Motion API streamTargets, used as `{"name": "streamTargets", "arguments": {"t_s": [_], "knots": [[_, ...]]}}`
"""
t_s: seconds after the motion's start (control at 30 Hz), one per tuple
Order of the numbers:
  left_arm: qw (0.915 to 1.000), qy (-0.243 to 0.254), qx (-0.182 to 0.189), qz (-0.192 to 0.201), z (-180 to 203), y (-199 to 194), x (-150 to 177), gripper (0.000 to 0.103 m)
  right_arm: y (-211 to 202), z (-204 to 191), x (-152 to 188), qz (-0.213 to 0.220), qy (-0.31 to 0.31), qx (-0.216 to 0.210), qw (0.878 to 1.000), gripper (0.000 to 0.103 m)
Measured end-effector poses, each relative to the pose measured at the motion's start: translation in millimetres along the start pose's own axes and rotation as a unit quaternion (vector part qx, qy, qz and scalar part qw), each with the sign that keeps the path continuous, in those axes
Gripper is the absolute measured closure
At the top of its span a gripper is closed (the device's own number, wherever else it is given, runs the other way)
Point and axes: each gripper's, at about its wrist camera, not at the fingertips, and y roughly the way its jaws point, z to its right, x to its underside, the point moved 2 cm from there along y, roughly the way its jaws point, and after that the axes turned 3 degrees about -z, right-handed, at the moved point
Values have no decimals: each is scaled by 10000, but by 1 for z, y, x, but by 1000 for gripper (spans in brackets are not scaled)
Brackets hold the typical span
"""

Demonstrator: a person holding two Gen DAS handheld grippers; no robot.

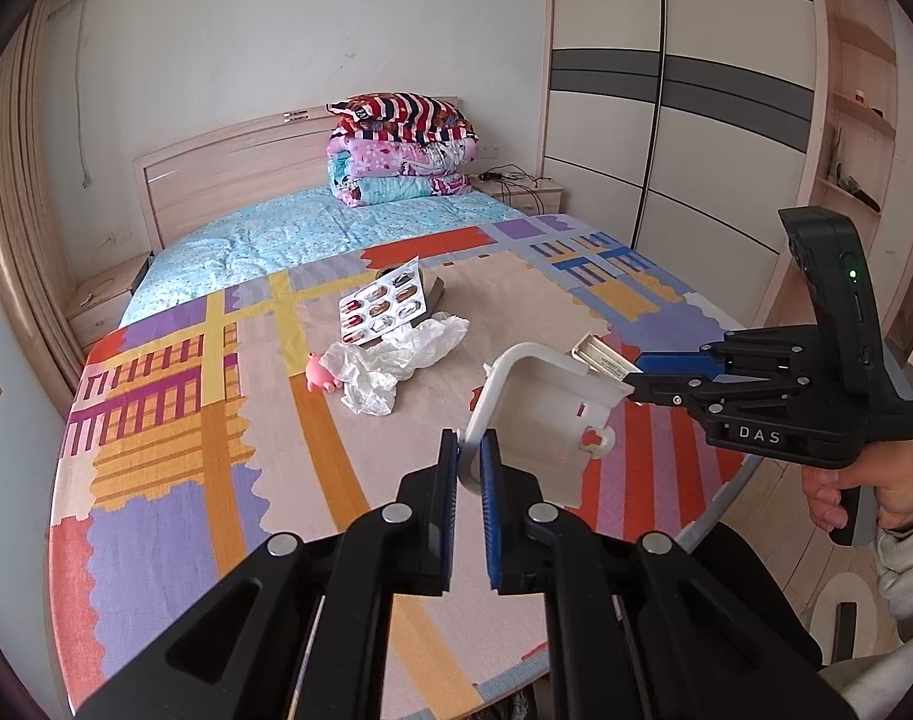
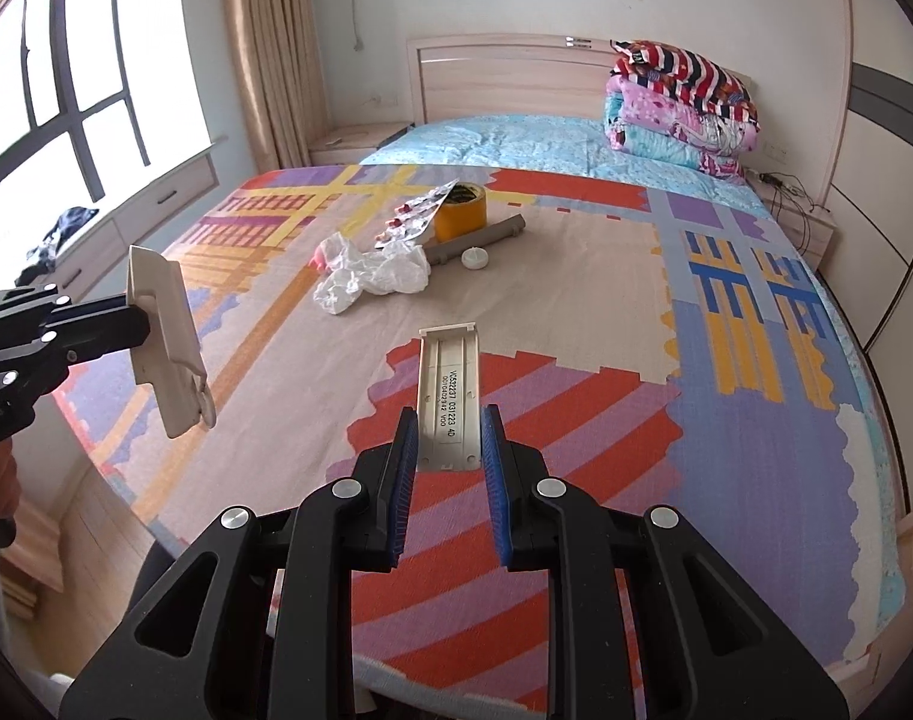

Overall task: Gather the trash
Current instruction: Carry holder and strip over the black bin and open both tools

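Observation:
My left gripper [image 1: 469, 450] is shut on the rim of a white open plastic box [image 1: 540, 414], held above the bed's near end; the box also shows in the right wrist view [image 2: 165, 339]. My right gripper [image 2: 450, 426] is shut on a flat white plastic strip with a printed label [image 2: 449, 387]. In the left wrist view the strip's tip [image 1: 600, 357] sits at the box's far rim. On the bed lie a crumpled white plastic bag [image 2: 372, 273], a pill blister pack [image 2: 417, 213], a yellow tape roll [image 2: 461, 210], a grey bar [image 2: 477, 240] and a small white cap [image 2: 475, 257].
A colourful patchwork mat [image 2: 576, 300] covers the bed. A small pink toy [image 1: 321, 375] lies beside the bag. Folded quilts [image 2: 678, 114] are stacked at the headboard. A wardrobe [image 1: 666, 120] stands to the right, a window [image 2: 66, 90] to the left.

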Motion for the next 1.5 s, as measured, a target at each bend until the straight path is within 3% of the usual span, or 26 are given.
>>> {"name": "streamTargets", "arguments": {"t_s": [0.13, 0.67, 1.1, 1.5], "knots": [[10000, -1, 29, 21, 8, -13, 11, 96, -16, -8, 16, 16, -136, -65, 9999, 81], [9973, 0, 418, -610, 44, -23, 84, 96, -50, -48, 82, -229, -624, -421, 9969, 81], [9872, 164, 539, -1491, 67, 11, 147, 96, -30, -67, 131, -738, -595, -748, 9927, 88], [9720, 352, 467, -2275, 81, 55, 198, 95, -14, -57, 147, -1053, -353, -783, 9907, 88]]}}
